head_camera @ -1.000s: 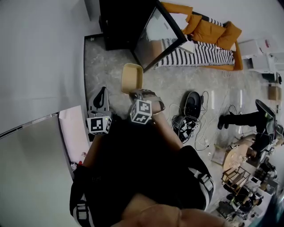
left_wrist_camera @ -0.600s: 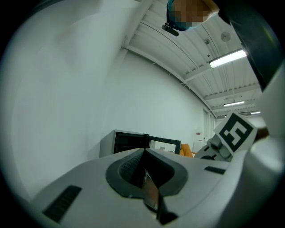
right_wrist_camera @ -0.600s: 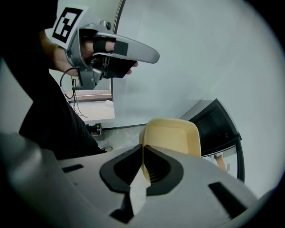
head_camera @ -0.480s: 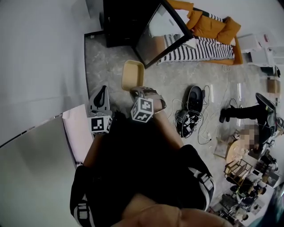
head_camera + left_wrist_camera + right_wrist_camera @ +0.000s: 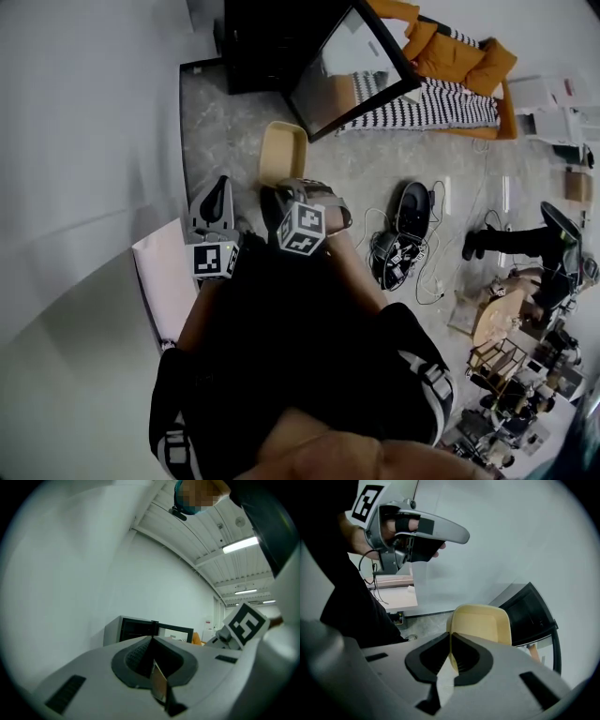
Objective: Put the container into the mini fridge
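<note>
A shallow tan container (image 5: 281, 153) hangs over the marble floor, just short of the black mini fridge (image 5: 267, 42), whose glass door (image 5: 352, 66) stands open to the right. My right gripper (image 5: 279, 190) is shut on the container's near rim. In the right gripper view the container (image 5: 483, 623) juts out past the jaws toward the fridge's dark opening (image 5: 529, 613). My left gripper (image 5: 217, 185) is held beside it on the left, shut and empty. From the left gripper view the fridge (image 5: 136, 630) shows ahead against the wall.
A white wall runs along the left, with a pale board (image 5: 164, 281) at my left side. An orange sofa with a striped cover (image 5: 441, 94) stands right of the fridge door. Cables and a black device (image 5: 408, 211) lie on the floor to the right. A person (image 5: 506, 246) stands far right.
The container and right gripper have shifted slightly forward toward the fridge. The left gripper stays alongside, still shut.
</note>
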`<move>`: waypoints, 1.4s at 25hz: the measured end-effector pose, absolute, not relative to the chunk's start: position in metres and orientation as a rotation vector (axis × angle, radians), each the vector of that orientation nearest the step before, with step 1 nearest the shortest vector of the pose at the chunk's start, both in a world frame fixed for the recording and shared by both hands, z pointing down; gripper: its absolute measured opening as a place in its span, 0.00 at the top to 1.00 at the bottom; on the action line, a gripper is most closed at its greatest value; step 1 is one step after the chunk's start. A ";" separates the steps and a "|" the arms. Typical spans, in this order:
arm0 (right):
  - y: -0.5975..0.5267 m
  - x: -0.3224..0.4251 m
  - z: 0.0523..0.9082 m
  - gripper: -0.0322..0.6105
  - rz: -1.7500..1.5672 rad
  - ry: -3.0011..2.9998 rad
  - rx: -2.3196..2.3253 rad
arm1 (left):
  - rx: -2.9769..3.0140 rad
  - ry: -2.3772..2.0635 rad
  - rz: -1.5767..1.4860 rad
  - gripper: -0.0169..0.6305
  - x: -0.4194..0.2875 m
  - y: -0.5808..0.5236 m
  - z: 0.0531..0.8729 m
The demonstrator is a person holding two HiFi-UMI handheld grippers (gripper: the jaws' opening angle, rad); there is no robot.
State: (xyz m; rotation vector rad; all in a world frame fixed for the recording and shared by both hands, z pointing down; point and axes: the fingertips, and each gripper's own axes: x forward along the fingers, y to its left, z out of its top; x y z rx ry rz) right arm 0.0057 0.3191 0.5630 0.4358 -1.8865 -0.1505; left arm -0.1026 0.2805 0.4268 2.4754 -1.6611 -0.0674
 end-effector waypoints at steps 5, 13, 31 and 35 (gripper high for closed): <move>0.275 0.007 0.568 0.93 -0.186 -1.895 0.404 | 2.462 -1.654 -0.037 0.96 -0.095 0.240 0.433; 0.178 0.029 0.560 0.93 -0.194 -1.911 0.392 | 2.439 -1.680 -0.008 0.97 -0.071 0.144 0.428; 0.007 0.075 0.583 0.93 -0.205 -1.922 0.344 | 2.386 -1.816 0.049 0.96 -0.025 -0.004 0.423; -0.020 0.075 0.586 0.93 -0.188 -1.918 0.360 | 2.387 -1.822 0.058 0.97 -0.028 -0.029 0.426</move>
